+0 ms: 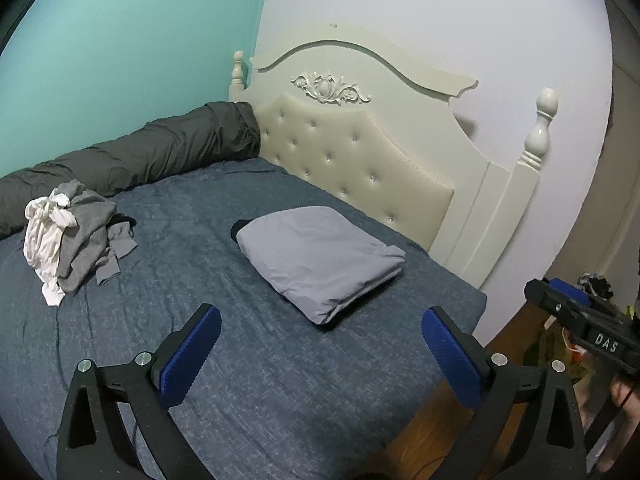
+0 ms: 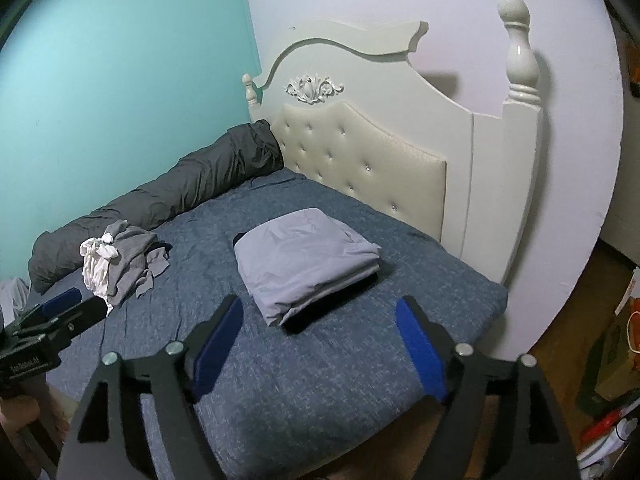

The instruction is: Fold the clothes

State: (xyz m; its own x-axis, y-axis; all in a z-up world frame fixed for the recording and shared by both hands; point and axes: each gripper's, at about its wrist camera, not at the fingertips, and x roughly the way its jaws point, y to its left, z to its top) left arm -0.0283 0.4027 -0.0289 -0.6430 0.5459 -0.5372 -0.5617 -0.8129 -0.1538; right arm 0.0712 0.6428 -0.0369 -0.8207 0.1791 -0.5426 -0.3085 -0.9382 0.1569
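At the left, a crumpled heap of grey and white cotton clothes (image 1: 68, 232) is left loose on the blue woven bedcover (image 1: 192, 280). In the middle, a flat folded light-grey garment stack (image 1: 320, 260) is laid squarely, probably to keep finished pieces apart. Left gripper (image 1: 320, 344) and right gripper (image 2: 320, 336) are held spread wide, nothing grasped.

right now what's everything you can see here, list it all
folded garment: one, light grey, on the bed's middle, over something black
unfolded clothes pile: one, grey and white, left side of bed
bedspread: one, mottled blue, covers the bed
rolled bedding: one, dark grey, along the teal wall
headboard: one, cream, tufted, behind the bed
floor clutter: several, mixed colours, right of bed
left gripper: blue pads, jaws open, above the bed
right gripper: blue pads, jaws open, above the bed
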